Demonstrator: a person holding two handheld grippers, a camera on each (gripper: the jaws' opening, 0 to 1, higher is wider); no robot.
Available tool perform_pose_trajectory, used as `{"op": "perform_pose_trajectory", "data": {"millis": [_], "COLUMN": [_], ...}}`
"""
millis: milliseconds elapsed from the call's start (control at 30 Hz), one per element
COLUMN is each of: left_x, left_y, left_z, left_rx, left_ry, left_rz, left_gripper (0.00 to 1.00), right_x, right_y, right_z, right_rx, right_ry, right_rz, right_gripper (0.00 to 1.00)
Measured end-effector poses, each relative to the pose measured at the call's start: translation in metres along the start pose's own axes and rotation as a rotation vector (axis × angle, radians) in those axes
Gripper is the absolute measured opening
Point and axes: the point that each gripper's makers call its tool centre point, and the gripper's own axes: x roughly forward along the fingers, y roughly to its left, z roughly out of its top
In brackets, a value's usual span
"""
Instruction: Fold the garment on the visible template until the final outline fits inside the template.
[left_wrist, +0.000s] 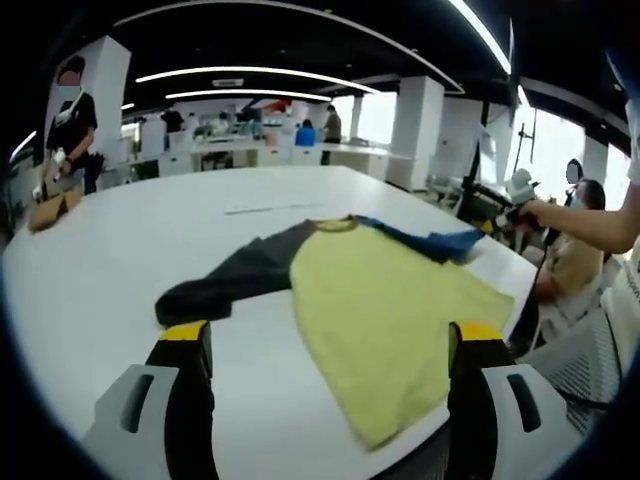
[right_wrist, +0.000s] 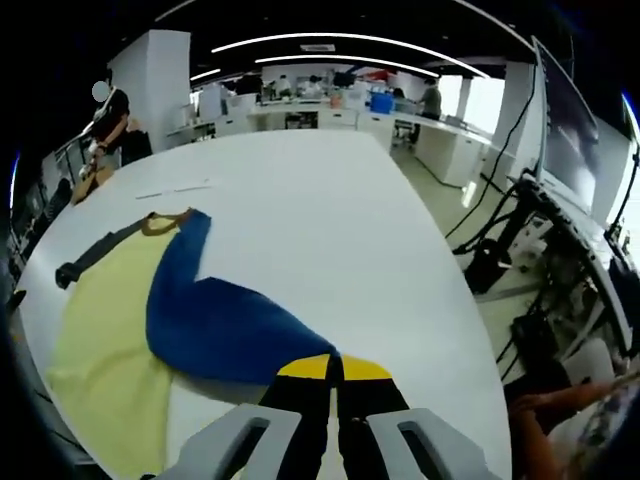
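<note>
A shirt with a yellow body (left_wrist: 385, 305), a dark grey sleeve (left_wrist: 225, 280) and a blue sleeve (left_wrist: 430, 243) lies flat on the white table (left_wrist: 110, 260). My left gripper (left_wrist: 330, 345) hovers open above the table's near edge, one jaw beside the grey cuff and the other over the yellow hem. In the right gripper view the blue sleeve (right_wrist: 215, 320) lies folded in across the yellow body (right_wrist: 105, 340). The right gripper (right_wrist: 334, 368) is shut, with its tips at the end of that blue sleeve. The grey sleeve (right_wrist: 95, 255) stretches away at the left.
A thin pale strip (left_wrist: 270, 208) lies on the table beyond the collar. People stand and sit around: one at the far left (left_wrist: 72, 125), one seated at the right (left_wrist: 580, 240). Desks, cables and stands (right_wrist: 540, 230) crowd the right side.
</note>
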Motion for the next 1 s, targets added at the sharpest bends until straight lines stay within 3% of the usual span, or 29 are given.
{"op": "perform_pose_trajectory", "data": {"millis": [300, 700, 1000], "left_x": [0.002, 0.003, 0.005], "left_y": [-0.004, -0.005, -0.004], "left_z": [0.003, 0.002, 0.002], "left_rx": [0.016, 0.010, 0.010], "left_ry": [-0.002, -0.002, -0.003], "left_rz": [-0.012, -0.014, -0.017], "left_gripper": [0.96, 0.96, 0.95], "right_x": [0.004, -0.008, -0.011], "right_y": [-0.025, -0.063, -0.083], "right_z": [-0.004, 0.031, 0.024], "right_rx": [0.024, 0.031, 0.048], "right_ry": [-0.008, -0.079, -0.079], "right_rz": [-0.051, -0.146, -0.194], "right_gripper": [0.00, 0.00, 0.00]}}
